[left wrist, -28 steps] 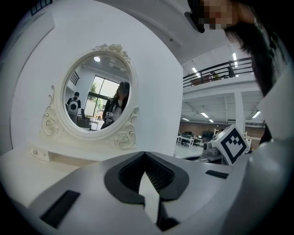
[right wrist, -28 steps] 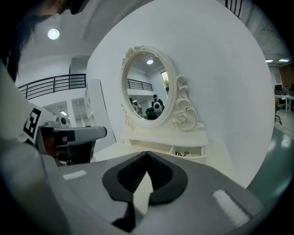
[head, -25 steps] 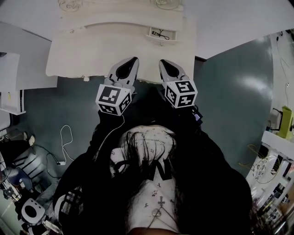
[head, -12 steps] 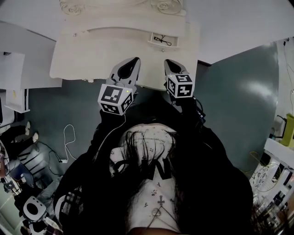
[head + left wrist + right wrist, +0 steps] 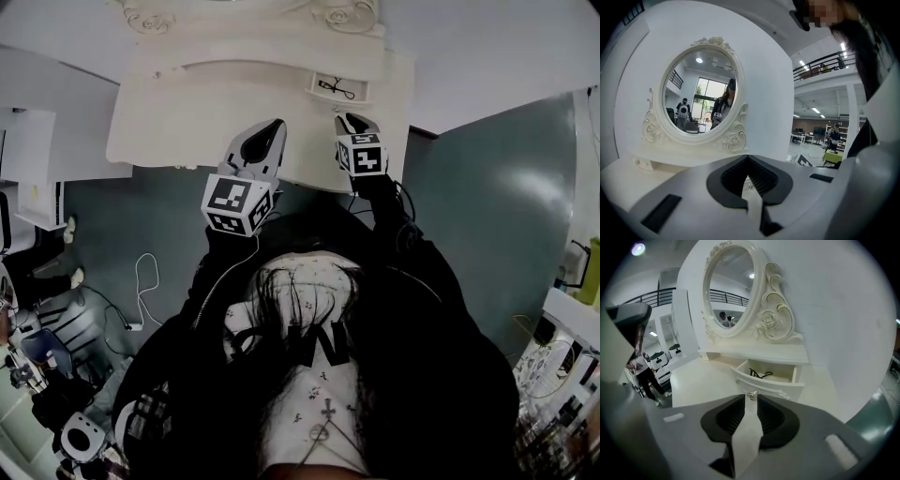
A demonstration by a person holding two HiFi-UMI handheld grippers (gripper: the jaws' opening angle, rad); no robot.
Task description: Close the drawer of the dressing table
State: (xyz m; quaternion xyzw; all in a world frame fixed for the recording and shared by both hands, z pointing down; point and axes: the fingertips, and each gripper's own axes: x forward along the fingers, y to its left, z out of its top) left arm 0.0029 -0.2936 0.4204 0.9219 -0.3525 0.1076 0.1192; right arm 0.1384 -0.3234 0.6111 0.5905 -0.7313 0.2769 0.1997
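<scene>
Approaching: the drawer stands open under the mirror. My right gripper, whose fingers have just been opening and are spread and empty, faces its knob. My left gripper has its fingers pressed together. Next, I push the front in squarely.

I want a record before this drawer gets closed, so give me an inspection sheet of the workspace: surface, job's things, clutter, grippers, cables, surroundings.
Surface: cream table top, with an oval mirror at its back.
Job's things: small drawer open, a knob on its front, a dark item inside.
Clutter: nothing seen on the top; gear on the floor at left.
Grippers: left gripper shut, empty; right gripper has just been opening, now open, with the knob in line with its gap, not gripped.
Cables: white cable on the floor.
Surroundings: teal floor, white wall.
</scene>
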